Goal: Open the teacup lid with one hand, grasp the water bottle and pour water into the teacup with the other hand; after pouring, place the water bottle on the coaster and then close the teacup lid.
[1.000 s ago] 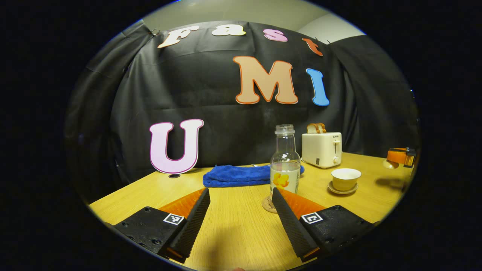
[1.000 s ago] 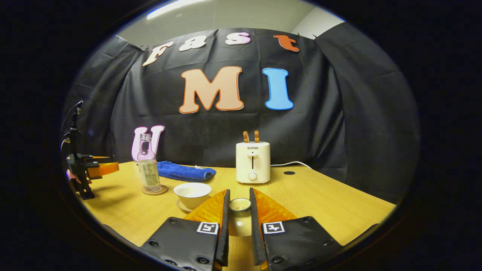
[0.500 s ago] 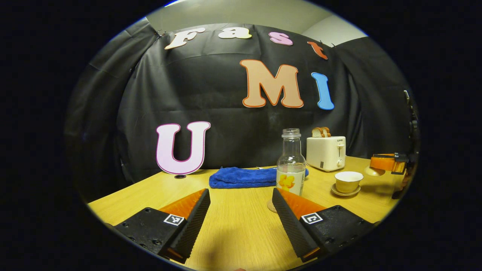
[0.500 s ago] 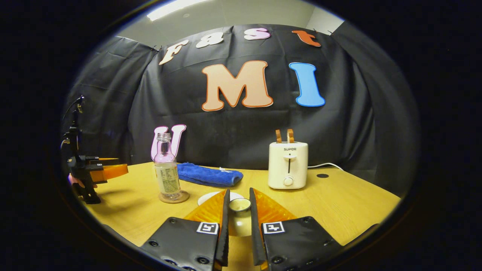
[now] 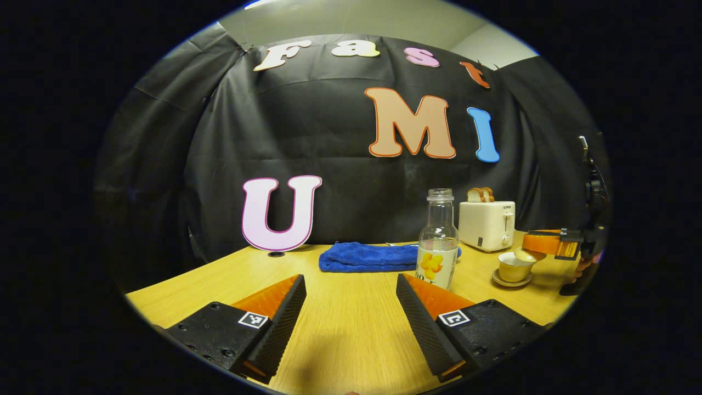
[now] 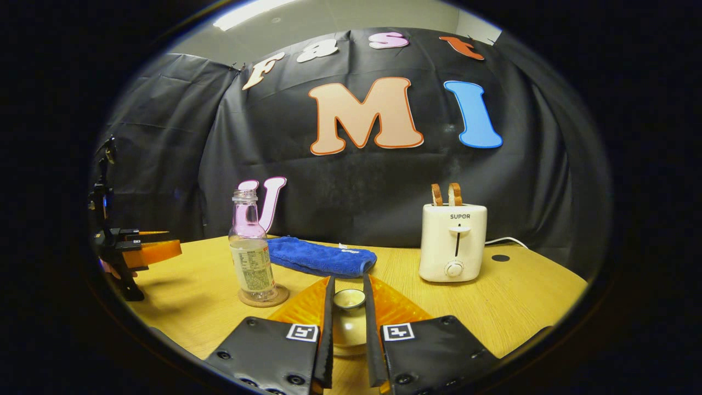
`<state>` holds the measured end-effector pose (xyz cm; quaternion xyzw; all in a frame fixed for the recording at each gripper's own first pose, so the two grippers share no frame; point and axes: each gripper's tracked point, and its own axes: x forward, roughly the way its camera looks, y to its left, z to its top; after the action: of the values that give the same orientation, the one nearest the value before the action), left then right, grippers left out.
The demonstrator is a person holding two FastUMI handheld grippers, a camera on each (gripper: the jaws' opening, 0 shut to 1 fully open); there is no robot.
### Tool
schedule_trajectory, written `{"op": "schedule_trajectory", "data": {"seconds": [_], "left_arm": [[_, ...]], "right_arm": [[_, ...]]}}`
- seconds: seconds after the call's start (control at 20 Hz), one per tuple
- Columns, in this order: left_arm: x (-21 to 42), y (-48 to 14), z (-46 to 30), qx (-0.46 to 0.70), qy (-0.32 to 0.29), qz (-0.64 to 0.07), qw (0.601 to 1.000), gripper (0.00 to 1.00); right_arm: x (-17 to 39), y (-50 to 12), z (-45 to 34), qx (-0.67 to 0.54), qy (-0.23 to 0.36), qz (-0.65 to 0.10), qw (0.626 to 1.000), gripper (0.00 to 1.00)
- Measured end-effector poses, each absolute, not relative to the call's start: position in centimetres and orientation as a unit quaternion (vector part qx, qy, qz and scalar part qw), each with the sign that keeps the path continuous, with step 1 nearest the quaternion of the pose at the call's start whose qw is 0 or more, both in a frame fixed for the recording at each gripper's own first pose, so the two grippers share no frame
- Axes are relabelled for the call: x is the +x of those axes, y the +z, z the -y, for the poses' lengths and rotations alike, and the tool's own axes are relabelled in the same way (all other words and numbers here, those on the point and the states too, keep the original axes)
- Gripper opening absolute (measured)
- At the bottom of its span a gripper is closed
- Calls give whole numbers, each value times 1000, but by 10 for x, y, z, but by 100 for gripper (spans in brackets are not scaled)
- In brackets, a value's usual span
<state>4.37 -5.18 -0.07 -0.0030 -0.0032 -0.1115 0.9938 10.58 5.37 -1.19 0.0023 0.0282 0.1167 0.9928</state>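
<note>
In the left gripper view, the water bottle (image 5: 437, 241) stands upright a little right of the centre of the frame, just behind the tip of the right finger of the left gripper (image 5: 351, 299). This gripper has its two fingers wide apart and they hold nothing; between them there is only the bare wooden table (image 5: 345, 340). The teacup (image 5: 514, 267) sits on its saucer (image 5: 511, 281) in the right part of the frame, well apart from the left gripper. Just above the cup, at the right edge, the right gripper (image 5: 540, 247) carries the lid (image 5: 527, 254), which hangs over the rim of the cup (whether it touches the rim I cannot tell).

In the right gripper view, the right gripper (image 6: 347, 307) has its fingers close together and clamped on the lid (image 6: 349, 299) by its round knob, low in the centre of the frame. The lid hides what is under it. The water bottle (image 6: 251, 258) is to the left of these fingers, standing on a round coaster (image 6: 264, 297), which is much clearer here than in the left gripper view. At the far left edge the left gripper (image 6: 148, 251) shows from the side, with a bit of the hand (image 6: 109, 269) behind it. A blue towel (image 6: 321, 257) lies behind the bottle, and a white toaster (image 6: 453, 242) with two slices of bread stands to the right.
</note>
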Motion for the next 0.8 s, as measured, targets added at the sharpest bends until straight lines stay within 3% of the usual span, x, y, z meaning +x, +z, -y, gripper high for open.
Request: {"op": "schedule_trajectory", "data": {"seconds": [0.25, 0.8], "left_arm": [[42, -1, 53, -4, -117, 2, 993, 96], [42, -1, 52, -3, -117, 2, 993, 96]], "right_arm": [[119, -29, -60, -2, 127, -80, 989, 28], [124, -31, -58, 32, 140, -98, 985, 32]]}}
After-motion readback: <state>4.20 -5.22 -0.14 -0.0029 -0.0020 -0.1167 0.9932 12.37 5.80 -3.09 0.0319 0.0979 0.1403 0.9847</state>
